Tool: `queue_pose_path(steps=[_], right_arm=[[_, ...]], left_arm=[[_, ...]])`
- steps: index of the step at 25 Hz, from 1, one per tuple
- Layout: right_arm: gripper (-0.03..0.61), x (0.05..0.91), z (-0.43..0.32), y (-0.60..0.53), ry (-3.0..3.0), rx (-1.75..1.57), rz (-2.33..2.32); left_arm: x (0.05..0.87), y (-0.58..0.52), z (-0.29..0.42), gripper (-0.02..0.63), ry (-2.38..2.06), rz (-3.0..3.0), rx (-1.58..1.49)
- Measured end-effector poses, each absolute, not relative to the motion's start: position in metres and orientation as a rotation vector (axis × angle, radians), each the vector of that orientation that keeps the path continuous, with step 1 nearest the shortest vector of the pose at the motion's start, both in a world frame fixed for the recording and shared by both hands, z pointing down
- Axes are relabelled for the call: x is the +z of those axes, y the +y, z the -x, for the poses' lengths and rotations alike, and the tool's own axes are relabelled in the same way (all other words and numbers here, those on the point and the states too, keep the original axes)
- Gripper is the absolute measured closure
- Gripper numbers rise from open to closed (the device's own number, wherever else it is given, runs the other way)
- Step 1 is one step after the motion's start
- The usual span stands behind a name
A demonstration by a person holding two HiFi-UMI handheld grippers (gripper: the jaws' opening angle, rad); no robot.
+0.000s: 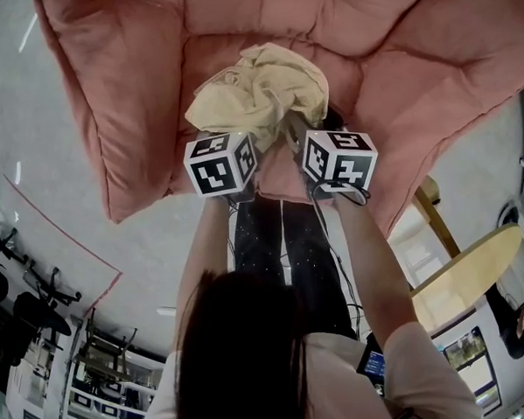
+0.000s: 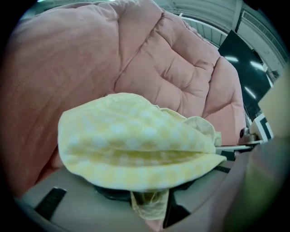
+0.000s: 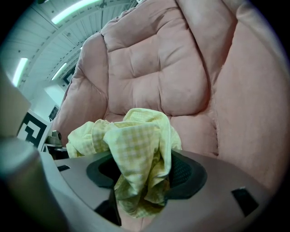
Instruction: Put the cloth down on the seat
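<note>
Left gripper [image 2: 152, 206]: your jaws part-open, strip of yellow checked cloth [image 1: 257, 89] hanging loose in gap, rest draped over jaw tops. Right gripper [image 3: 142, 192]: your jaws wider apart, bunched cloth fold dangling between them, not pinched. Cloth sits crumpled across both grippers, over pink cushioned seat [image 1: 394, 57]; whether it touches cushion, cannot tell. Your grippers side by side, close together.

The left arm [image 1: 201, 251] and right arm [image 1: 369, 255] are stretching forward together. The left gripper [image 1: 233, 149] and right gripper [image 1: 316, 149] are holding their jaws apart.
</note>
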State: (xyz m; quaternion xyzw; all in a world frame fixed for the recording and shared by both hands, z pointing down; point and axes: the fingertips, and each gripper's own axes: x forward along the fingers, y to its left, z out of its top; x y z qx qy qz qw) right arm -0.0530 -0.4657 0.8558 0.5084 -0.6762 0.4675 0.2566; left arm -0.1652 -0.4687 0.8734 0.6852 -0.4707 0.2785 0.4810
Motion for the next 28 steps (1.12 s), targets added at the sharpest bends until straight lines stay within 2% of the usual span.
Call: queue_pose_path(steps=[4, 7, 17, 28], right_arm=[[0.264, 0.849, 0.050, -0.462, -1.830, 1.284, -1.376], [0.241, 0.836, 0.048, -0.460, -1.841, 1.261, -1.380], [0.238, 0.779, 0.060, -0.468, -1.981, 1.215, -1.356], [0.239, 0.639, 0.057, -0.442, -2.055, 1.170, -1.403]], left_arm=[[0.873, -0.461, 0.175, 0.369, -1.157, -1.595, 0.675], [0.866, -0.454, 0.179, 0.341, -1.161, -1.569, 0.669], [0.819, -0.443, 0.191, 0.334, -1.246, -1.590, 0.643], [0.650, -0.438, 0.164, 0.334, -1.195, -1.814, 0.434]])
